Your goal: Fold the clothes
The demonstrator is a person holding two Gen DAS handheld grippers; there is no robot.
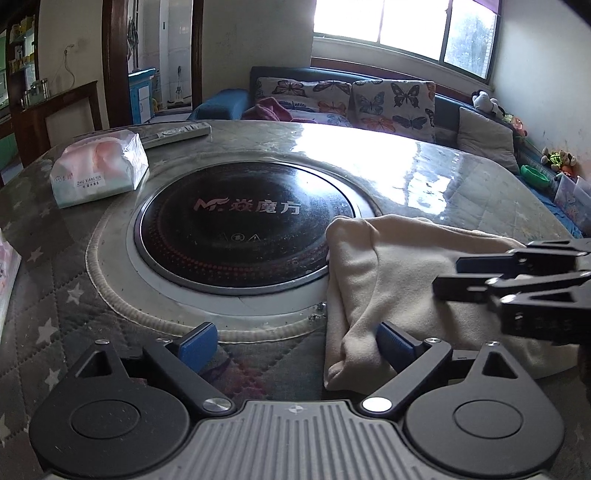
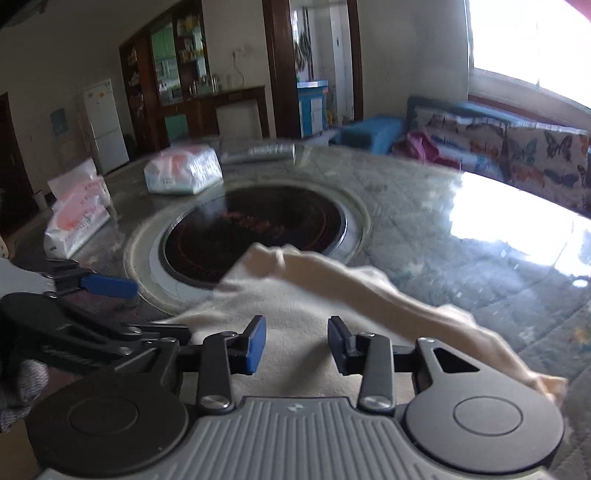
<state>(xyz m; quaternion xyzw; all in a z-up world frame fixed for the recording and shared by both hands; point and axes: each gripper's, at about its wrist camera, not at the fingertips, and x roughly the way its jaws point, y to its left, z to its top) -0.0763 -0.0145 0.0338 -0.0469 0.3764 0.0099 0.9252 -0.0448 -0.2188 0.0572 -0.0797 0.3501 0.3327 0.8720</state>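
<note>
Lying on the near right part of a round table (image 1: 461, 173), a cream garment (image 1: 399, 280) is loosely folded, its far left corner overlapping the rim of the black cooktop disc (image 1: 236, 225) set into the table's centre. In the right wrist view a long fold of the same cloth (image 2: 369, 284) runs from the disc's near edge toward the near right.

Left gripper (image 1: 295, 341): jaws spread wide, nothing between them. Its left blue pad (image 1: 197, 345) hangs over the quilted table cover; its right pad (image 1: 393, 341) sits against the garment's near left edge, and contact cannot be confirmed.

Right gripper (image 2: 296, 341): jaws partly drawn in with a clear gap; the cream cloth lies beneath and beyond them, and neither pad visibly presses on it. The picture is motion-blurred. From the left wrist view it enters at the right, over the garment (image 1: 517, 280).

Other items on the table:
- tissue pack (image 1: 98, 168), far left, white and pink wrapper with print.
- second tissue pack (image 2: 75, 218), left edge.
- remote control (image 1: 177, 133), far side, just beyond the first pack.

Beyond the table: sofa with butterfly-print cushions (image 1: 391, 103) under a bright window (image 1: 402, 26); soft toys (image 1: 487, 101) at far right.
</note>
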